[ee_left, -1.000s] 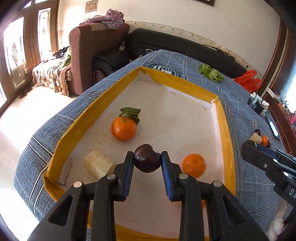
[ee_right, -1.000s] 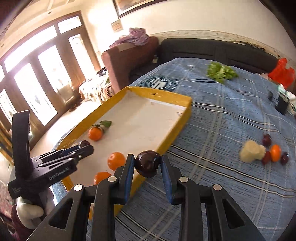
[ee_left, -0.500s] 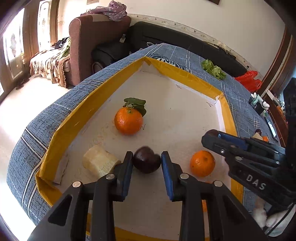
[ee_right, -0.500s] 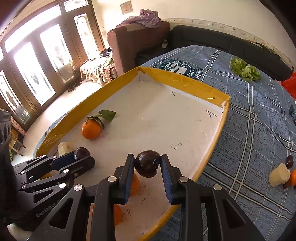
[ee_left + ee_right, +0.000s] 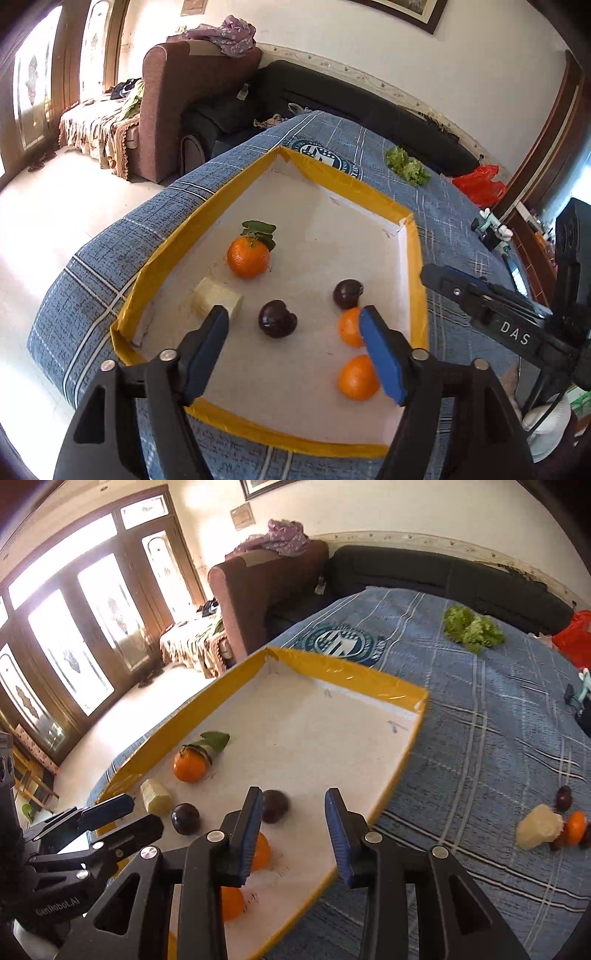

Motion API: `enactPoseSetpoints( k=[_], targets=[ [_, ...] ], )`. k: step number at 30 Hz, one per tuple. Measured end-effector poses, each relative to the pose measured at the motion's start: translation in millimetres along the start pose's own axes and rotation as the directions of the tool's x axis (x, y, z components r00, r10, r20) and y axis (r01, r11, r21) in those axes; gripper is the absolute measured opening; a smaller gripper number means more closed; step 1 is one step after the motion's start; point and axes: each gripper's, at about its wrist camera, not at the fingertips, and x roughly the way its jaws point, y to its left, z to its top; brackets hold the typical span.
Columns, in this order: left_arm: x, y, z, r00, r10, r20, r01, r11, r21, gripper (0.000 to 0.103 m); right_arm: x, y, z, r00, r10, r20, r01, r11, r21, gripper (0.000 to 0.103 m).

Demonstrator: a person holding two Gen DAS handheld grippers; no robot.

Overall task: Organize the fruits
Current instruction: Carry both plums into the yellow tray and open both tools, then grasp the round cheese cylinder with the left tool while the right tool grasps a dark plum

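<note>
Two dark plums lie on the white floor of the yellow-rimmed tray [image 5: 166,258]. One plum [image 5: 277,319] rests below my left gripper [image 5: 293,317], whose jaws are opening wide with nothing touching the pads. The other plum [image 5: 275,805], blurred, sits just past the left finger of my right gripper [image 5: 293,805], whose jaws are opening and hold nothing. A leafy orange [image 5: 248,256], two plain oranges [image 5: 351,326] [image 5: 358,378] and a pale chunk [image 5: 218,302] share the tray. Each gripper shows in the other's view: right gripper [image 5: 428,273], left gripper [image 5: 144,813].
On the blue checked cloth [image 5: 480,738] to the right lie a pale chunk [image 5: 539,830], small plums [image 5: 564,797] and an orange [image 5: 576,827]. Lettuce [image 5: 471,627] sits far back. A brown armchair [image 5: 266,579] and a black sofa stand beyond the table.
Both grippers have opened and let go of their plums, which now lie in the tray. The left gripper has risen slightly; the right one has moved over the tray.
</note>
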Motion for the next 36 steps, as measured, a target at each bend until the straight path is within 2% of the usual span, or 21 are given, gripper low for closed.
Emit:
enactPoseSetpoints(
  k=[1,3,9,14,19,23,29,33,36],
  targets=[
    [-2.2,-1.8,-1.7,1.0,-0.007,-0.007,0.007,1.0,-0.014,0.08,-7.4,-6.1,-1.9,1.0,-0.005,0.011,0.005,1.0,0.012,0.041],
    [-5.8,-9.9,-7.2,0.999,-0.017,-0.034,0.016,1.0,-0.027,0.081,-21.0,-19.5,-6.8,0.999,-0.022,0.029,0.021,0.999,0.037,0.042],
    [-12.1,-63.1,-28.9,0.987,-0.129,-0.097,0.137,0.987,0.087,0.081,-63.8,-76.3,-28.3,0.996,-0.07,0.058,0.061,0.987,0.149,0.042],
    [-10.0,-102.4,-38.1,0.983,-0.139,-0.121,0.158,0.973,0.167,0.081,-107.2,-130.2,-46.1,0.982,-0.161,0.096,0.135,0.963,0.232,0.042],
    [-0.1,-128.9,-43.8,0.979,-0.135,-0.151,0.167,0.96,0.226,0.081,-133.7,-187.4,-62.7,0.969,-0.23,0.096,0.187,0.926,0.327,0.044],
    [7.3,-147.5,-45.5,0.976,-0.144,-0.166,0.184,0.948,0.259,0.081,-135.1,-218.2,-73.2,0.963,-0.257,0.084,0.208,0.902,0.379,0.043],
    [18.9,-176.7,-42.6,0.974,-0.161,-0.162,0.206,0.925,0.319,0.081,-116.4,-248.4,-73.6,0.953,-0.296,0.063,0.244,0.876,0.415,0.043],
    [35.7,-197.9,-36.6,0.975,-0.161,-0.153,0.205,0.917,0.343,0.081,-103.1,-271.4,-70.1,0.944,-0.326,0.047,0.273,0.854,0.443,0.043],
    [54.0,-219.8,-30.9,0.976,-0.162,-0.144,0.205,0.903,0.377,0.081,-90.0,-284.9,-67.0,0.947,-0.32,0.026,0.273,0.846,0.457,0.043]
  ],
)
